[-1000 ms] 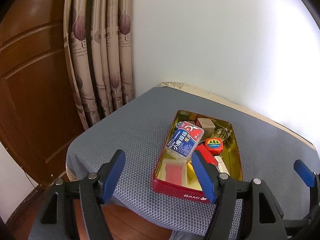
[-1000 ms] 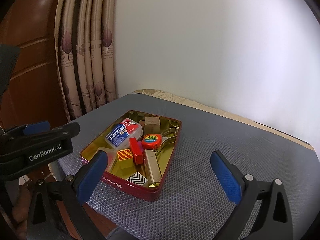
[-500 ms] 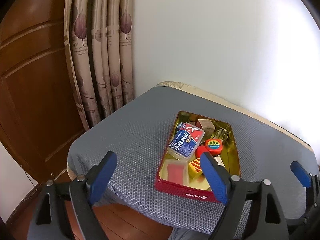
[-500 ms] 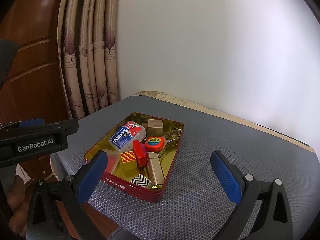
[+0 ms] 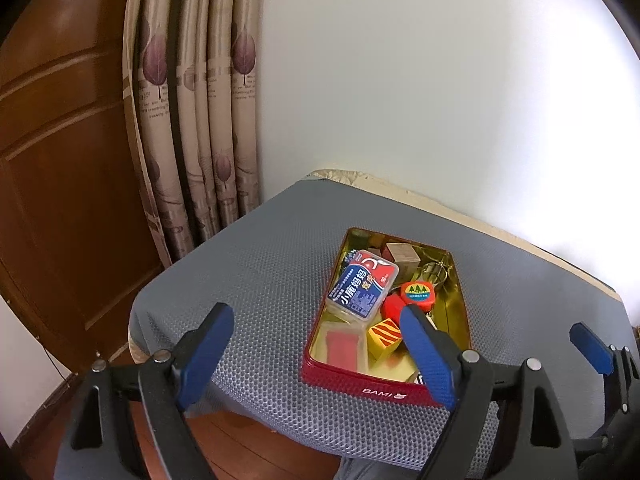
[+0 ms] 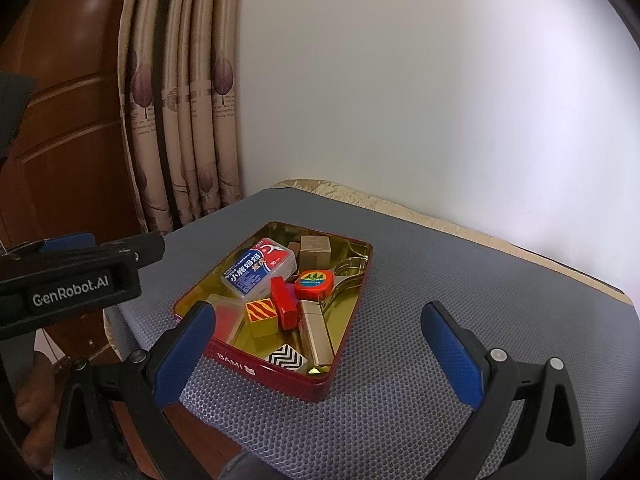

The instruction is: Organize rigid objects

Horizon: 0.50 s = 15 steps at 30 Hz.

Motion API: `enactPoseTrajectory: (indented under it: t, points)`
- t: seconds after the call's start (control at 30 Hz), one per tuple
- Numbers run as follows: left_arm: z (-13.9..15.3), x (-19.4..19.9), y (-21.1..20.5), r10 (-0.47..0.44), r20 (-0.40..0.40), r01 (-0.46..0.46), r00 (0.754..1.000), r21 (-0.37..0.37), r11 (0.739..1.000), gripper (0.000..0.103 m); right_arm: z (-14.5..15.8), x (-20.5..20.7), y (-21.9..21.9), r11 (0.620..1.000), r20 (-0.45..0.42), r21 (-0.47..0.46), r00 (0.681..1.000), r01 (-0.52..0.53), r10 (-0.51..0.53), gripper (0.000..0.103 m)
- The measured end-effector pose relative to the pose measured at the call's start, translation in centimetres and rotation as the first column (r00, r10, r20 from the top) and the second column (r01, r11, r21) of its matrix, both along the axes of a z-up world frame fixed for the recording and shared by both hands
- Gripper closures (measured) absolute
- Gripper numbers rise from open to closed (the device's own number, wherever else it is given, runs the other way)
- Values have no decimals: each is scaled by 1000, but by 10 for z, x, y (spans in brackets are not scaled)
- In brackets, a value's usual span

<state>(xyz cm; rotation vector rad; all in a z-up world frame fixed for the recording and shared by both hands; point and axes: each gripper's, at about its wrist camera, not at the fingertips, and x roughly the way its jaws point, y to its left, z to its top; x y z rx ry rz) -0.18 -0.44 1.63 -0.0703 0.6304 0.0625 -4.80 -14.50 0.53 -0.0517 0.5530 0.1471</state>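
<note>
1. Both tools hover near the table's front edge: the left gripper [image 5: 316,350] has its tongs wide apart and empty, and the right gripper [image 6: 320,344] matches, probably because the sorting looks finished.
2. The red tin [image 6: 280,368] sits mid-mat on the grey mat [image 6: 400,400], packed with a floss box [image 6: 258,268], tape measure [image 6: 314,282] and blocks.

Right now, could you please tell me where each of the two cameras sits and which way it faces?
Left wrist view: sits on the left gripper, looking forward and down at the red tin on the grey mat; its own open fingers show, and the right gripper's tip at the right edge.
Right wrist view: sits on the right gripper, facing the same tin from further right; its open fingers show, plus the left gripper's body at the left.
Both share tin, mat, curtain, wall.
</note>
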Motion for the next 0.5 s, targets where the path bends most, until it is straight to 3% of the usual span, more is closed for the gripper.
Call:
enactPoseTrajectory:
  t: [0.5]
  points:
    - [-9,-1,-17,-21,-17,22,1000,59,998,12,-1,-1,3,1000,-14,0,1000,6,-6,1]
